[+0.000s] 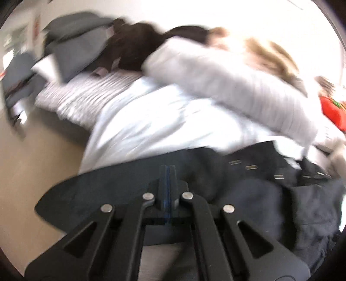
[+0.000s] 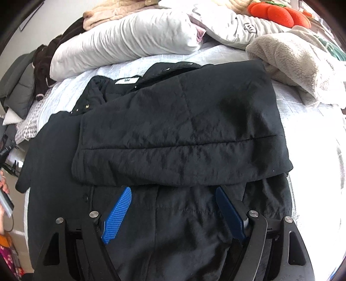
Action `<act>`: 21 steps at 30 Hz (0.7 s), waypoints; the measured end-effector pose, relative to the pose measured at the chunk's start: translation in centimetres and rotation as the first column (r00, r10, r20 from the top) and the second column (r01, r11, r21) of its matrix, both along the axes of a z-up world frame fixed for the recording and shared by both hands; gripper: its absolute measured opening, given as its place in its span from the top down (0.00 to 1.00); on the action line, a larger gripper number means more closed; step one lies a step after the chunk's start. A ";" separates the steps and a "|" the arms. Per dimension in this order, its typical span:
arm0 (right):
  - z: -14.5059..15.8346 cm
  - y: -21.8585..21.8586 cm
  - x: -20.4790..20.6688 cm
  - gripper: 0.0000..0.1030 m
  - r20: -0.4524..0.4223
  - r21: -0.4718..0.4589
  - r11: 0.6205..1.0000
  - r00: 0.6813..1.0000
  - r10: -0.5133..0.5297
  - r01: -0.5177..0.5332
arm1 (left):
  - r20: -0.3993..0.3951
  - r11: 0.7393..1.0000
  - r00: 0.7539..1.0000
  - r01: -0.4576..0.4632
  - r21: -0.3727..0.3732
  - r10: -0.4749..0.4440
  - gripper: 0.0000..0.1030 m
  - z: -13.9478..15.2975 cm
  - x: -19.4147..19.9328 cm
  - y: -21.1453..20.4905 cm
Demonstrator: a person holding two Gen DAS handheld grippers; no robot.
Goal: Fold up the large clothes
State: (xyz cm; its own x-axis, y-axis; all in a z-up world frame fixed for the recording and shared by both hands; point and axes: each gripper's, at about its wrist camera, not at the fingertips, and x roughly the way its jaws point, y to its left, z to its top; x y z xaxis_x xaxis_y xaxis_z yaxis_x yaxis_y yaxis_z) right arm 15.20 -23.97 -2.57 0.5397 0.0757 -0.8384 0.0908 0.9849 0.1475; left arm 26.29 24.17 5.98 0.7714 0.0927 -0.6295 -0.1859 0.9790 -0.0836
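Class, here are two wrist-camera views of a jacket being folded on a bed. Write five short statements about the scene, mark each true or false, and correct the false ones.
1. The black jacket lies on the bed. True.
2. The right gripper is shut. False: its jaws stand wide apart over the jacket, gripping nothing.
3. The left gripper is shut. True.
4. A white pillow lies beyond the jacket. True.
5. The plush toy at the far edge is blue. False: it is orange-red.
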 end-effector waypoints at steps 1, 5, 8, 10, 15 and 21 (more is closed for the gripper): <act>0.1 -0.2 -0.1 0.20 0.002 0.006 1.000 1.000 -0.004 0.004 | -0.004 1.000 1.000 0.024 -0.017 -0.024 1.00 0.7 0.2 -0.8; 0.3 -0.6 -0.6 0.20 0.009 0.019 1.000 1.000 -0.003 0.002 | -0.112 0.980 0.993 0.019 -0.198 -0.042 0.61 0.6 0.7 -1.8; 0.4 -0.7 -1.0 0.20 0.012 0.019 1.000 1.000 0.005 -0.005 | -0.196 0.978 0.979 -0.093 -0.187 0.056 0.28 -1.2 0.1 -0.9; 0.4 -0.9 -1.2 0.20 0.015 0.013 1.000 1.000 0.008 -0.008 | -0.263 0.973 0.956 -0.171 -0.152 0.127 0.27 -3.2 -0.3 0.9; 0.3 -0.9 -1.4 0.20 0.013 0.014 1.000 1.000 0.007 -0.008 | -0.415 0.885 0.856 -0.419 -0.204 0.310 0.27 -8.7 -2.1 9.0; -0.1 0.3 -0.8 0.20 0.000 0.001 1.000 1.000 0.016 -0.016 | -0.488 0.717 0.746 -0.630 -0.298 0.452 0.27 -13.0 -5.0 17.3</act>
State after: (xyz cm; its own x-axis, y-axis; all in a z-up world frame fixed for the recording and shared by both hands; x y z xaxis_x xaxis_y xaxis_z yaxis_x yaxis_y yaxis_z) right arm 14.39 -23.66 -2.70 0.5384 0.0858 -0.8383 0.0749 0.9860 0.1489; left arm 21.32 41.52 -7.03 0.3818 0.0816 -0.9206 -0.7735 0.5735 -0.2700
